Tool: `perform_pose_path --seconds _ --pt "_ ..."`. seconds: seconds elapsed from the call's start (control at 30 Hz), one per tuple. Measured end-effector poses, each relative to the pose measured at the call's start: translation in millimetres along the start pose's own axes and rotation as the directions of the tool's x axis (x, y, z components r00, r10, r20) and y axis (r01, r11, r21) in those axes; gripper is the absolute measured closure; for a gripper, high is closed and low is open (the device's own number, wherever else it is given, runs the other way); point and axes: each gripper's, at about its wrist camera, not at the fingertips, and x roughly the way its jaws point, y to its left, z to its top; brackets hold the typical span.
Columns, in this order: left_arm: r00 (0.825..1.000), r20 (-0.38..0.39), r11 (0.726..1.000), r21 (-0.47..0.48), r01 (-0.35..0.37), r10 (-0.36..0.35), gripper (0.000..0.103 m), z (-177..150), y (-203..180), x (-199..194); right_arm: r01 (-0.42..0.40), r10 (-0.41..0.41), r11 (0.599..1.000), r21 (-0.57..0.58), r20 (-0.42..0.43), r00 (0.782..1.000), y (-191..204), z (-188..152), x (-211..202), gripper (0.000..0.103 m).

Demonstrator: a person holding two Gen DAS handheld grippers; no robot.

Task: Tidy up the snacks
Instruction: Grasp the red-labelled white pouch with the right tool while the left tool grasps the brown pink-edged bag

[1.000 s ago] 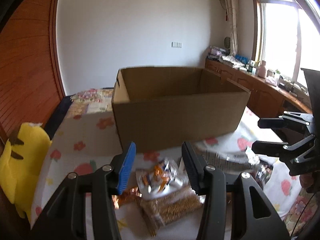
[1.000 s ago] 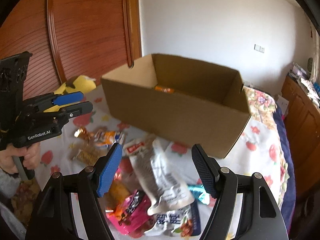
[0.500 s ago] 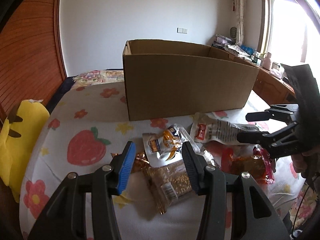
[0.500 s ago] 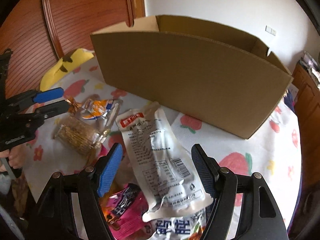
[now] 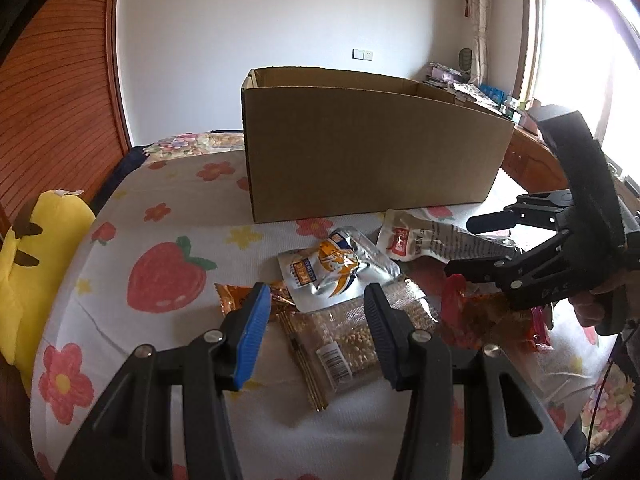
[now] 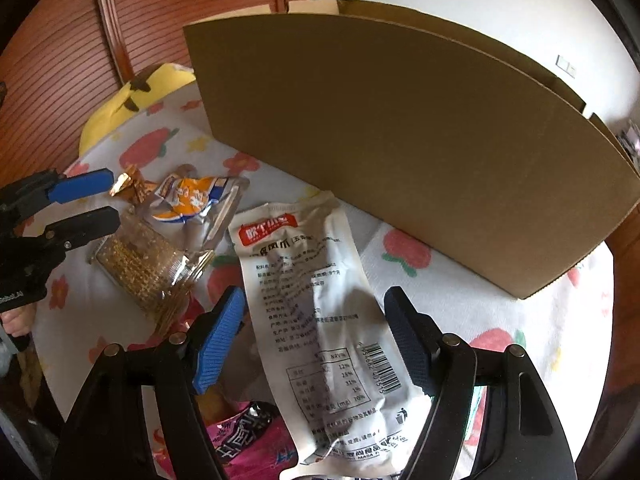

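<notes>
Snack packets lie on a flower-print sheet in front of an open cardboard box [image 5: 368,152] [image 6: 400,140]. My left gripper [image 5: 316,332] [image 6: 114,198] is open, low over a clear packet of small beans [image 5: 348,336] [image 6: 140,264]. Its pads do not touch the packet. A silver-and-orange pouch [image 5: 336,268] [image 6: 192,204] lies just beyond. My right gripper [image 6: 314,336] [image 5: 460,246] is open over a long white pouch [image 6: 320,320] [image 5: 424,240]. The pouch lies flat between its fingers, ungripped.
A yellow plush toy [image 5: 36,248] [image 6: 132,100] sits at the sheet's left edge. A pink packet [image 6: 248,436], a red packet [image 5: 480,312] and an orange foil wrapper [image 5: 232,300] lie among the snacks. Wood panelling stands behind; a window and cluttered counter [image 5: 472,88] are at right.
Both grippers have come down toward the snacks. The box, first seen from above with its inside showing, now rises side-on beyond them. Jaw widths look unchanged.
</notes>
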Motion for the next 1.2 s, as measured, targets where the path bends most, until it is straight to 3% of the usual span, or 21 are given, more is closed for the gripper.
perform_pose_path --seconds 0.47,0.6,0.7,0.83,1.2 --pt "0.999 -0.021 0.999 0.02 0.04 -0.04 0.052 -1.3 -5.0 0.1 -0.023 0.023 1.0 0.006 -0.025 0.999 -1.3 2.0 14.1 0.027" --pt "0.998 -0.034 0.998 0.02 0.052 -0.051 0.051 -0.5 -5.4 2.5 -0.016 0.016 1.0 -0.008 -0.029 0.999 -0.9 1.2 11.9 0.033" --pt "0.997 -0.049 0.998 0.015 0.062 -0.061 0.048 0.0 -5.3 5.5 -0.017 0.016 0.999 -0.03 -0.027 1.0 3.4 0.8 8.5 0.046" --pt "0.996 -0.066 0.998 0.027 0.064 -0.062 0.047 0.8 -9.4 5.3 -0.005 0.004 0.999 -0.045 -0.027 1.0 9.7 -0.4 5.8 0.051" --pt "0.99 -0.055 0.989 0.066 0.133 -0.13 0.04 -3.0 -50.1 -11.1 0.024 -0.022 0.999 -0.03 0.084 0.996 8.2 -4.4 -36.8 0.051"
